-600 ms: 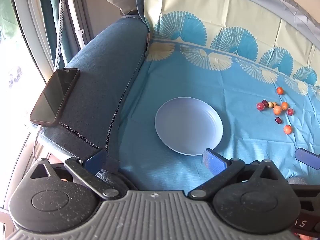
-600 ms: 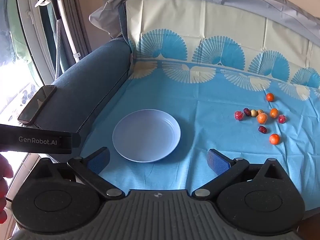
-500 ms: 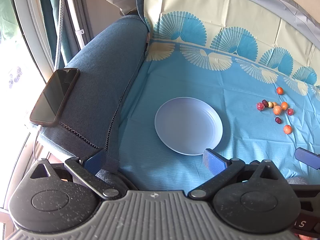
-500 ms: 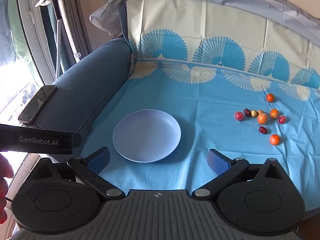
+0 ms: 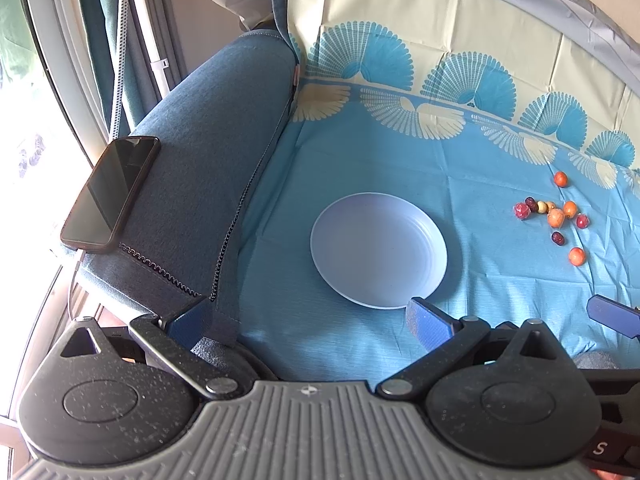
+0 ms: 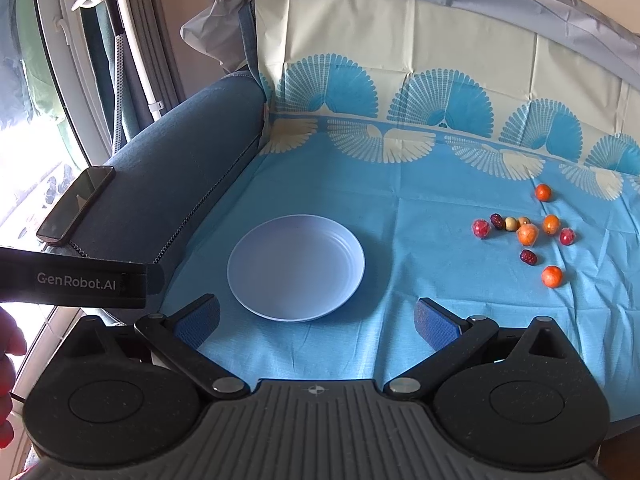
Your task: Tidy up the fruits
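Both tongs wide open over a sofa seat, plate bare, fruits apart on the cloth.

Nearest, the left gripper [image 5: 308, 322] and right gripper [image 6: 318, 320] hang with jaws spread to their widest and nothing between them. Just beyond lies the pale plate [image 6: 248, 280] with nothing in it, flat on the blue patterned cloth [image 6: 400, 200]. Farther right, well apart from the plate, the small fruits [image 6: 526, 235] sit loosely clustered, orange, red and dark ones. On the sofa armrest [image 5: 208, 152] at left rests a phone [image 5: 110, 192].

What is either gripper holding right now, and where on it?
Nothing: the left gripper and right gripper are open and empty; the fruits lie loose on the cloth.
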{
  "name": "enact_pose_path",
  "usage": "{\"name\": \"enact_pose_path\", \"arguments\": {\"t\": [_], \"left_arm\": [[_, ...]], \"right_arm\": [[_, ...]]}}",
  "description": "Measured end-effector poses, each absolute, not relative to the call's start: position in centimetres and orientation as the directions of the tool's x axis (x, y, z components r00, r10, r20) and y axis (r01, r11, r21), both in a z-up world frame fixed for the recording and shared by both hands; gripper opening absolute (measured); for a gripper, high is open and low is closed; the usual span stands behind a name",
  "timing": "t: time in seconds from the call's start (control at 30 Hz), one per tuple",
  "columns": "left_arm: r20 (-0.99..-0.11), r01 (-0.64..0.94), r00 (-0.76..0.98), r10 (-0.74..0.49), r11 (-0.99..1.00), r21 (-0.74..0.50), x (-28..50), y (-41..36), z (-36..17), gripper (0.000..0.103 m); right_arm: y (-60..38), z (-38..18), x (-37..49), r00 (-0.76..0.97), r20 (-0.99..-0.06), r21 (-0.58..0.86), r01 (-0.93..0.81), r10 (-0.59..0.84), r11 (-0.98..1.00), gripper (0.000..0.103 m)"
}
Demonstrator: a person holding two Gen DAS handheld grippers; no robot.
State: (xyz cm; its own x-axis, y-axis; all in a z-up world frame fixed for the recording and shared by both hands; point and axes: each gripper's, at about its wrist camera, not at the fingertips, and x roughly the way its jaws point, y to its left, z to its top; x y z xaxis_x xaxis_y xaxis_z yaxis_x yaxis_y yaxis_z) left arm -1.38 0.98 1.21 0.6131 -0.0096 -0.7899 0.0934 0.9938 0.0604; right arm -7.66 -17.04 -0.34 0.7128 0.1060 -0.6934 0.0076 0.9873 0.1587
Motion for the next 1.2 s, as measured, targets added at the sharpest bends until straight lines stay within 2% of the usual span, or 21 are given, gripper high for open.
{"name": "enact_pose_path", "arguments": {"t": [0.83,1.2], "left_arm": [[-0.797,0.095,0.604,0.004,0.992,0.077,-1.3,0.7,0.8,0.103],[-0.822,0.123,0.569,0.009,0.988,0.096,0.1,-1.0,-0.2,0.103]], "right_arm": [[-17.1,-1.0,-7.7,0.722,-0.685,0.153,0.007,0.101,0.988,0.103],[-19.9,-3.2,-7.2,0.721,-0.691,0.167,0.090,0.051,0.982,0.103]]}}
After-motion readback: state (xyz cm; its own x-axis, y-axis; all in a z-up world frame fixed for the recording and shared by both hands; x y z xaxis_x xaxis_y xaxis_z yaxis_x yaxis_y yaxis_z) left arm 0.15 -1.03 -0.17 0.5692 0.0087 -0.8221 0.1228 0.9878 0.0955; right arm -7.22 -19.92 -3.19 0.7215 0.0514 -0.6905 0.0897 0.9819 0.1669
